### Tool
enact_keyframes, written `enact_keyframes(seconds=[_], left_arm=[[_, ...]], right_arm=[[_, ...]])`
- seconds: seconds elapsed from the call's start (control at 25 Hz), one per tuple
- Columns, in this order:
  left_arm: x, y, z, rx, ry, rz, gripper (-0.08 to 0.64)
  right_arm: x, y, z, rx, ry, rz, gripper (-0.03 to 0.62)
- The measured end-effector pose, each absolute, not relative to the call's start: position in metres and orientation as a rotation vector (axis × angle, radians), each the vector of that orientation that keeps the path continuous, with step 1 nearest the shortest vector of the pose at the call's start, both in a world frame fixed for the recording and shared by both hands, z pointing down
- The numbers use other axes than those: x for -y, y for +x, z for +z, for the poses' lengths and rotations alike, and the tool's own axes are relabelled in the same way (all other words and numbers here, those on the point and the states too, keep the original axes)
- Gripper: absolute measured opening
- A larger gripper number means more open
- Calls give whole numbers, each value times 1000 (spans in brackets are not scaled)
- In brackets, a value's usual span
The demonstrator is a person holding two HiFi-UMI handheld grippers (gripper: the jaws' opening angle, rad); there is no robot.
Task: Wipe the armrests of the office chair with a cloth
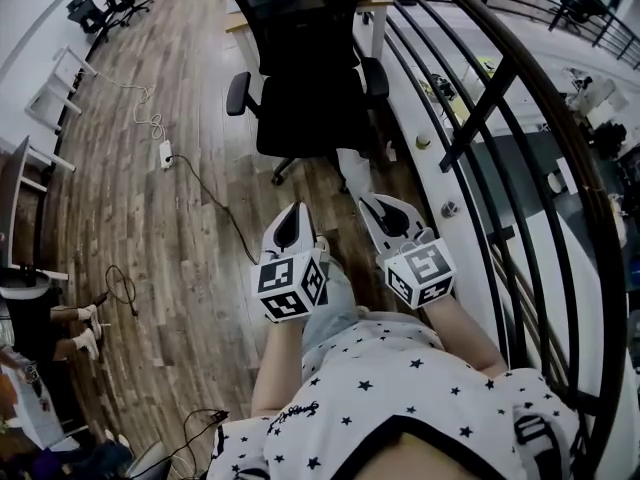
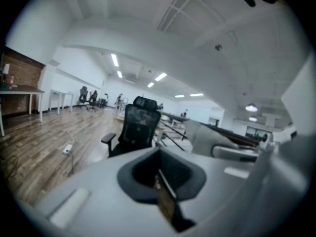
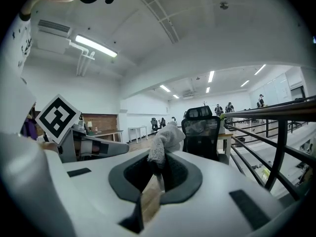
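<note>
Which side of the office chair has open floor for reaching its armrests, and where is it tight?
Open: bare wooden floor between the office chair and the power strip with its cable. Tight: the other armrest sits close beside the railing.

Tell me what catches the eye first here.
A black office chair stands straight ahead on the wood floor, beside a dark railing. Nearer, the right gripper pinches a pale cloth, and the left gripper next to it is shut on nothing.
</note>
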State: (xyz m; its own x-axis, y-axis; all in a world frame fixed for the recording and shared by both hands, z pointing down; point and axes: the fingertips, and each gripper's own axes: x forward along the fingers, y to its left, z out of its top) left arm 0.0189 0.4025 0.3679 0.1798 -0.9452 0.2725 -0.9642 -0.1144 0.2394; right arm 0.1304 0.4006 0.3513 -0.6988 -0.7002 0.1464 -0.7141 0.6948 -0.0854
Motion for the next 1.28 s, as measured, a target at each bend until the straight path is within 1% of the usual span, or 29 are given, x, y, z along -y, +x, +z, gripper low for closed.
enact_keyframes(seconds=[0.44, 0.88, 1.28], left_arm=[[-326, 10, 372, 1743, 2137, 76, 2], [-230, -22, 363, 1667, 2191, 101, 2], [-151, -54, 370, 1599, 2221, 119, 2]], right_arm=[[-330, 115, 356, 2772, 1187, 222, 32], [-234, 86, 348, 2741, 1283, 300, 32], [-158, 53, 350, 2717, 1345, 319, 32]])
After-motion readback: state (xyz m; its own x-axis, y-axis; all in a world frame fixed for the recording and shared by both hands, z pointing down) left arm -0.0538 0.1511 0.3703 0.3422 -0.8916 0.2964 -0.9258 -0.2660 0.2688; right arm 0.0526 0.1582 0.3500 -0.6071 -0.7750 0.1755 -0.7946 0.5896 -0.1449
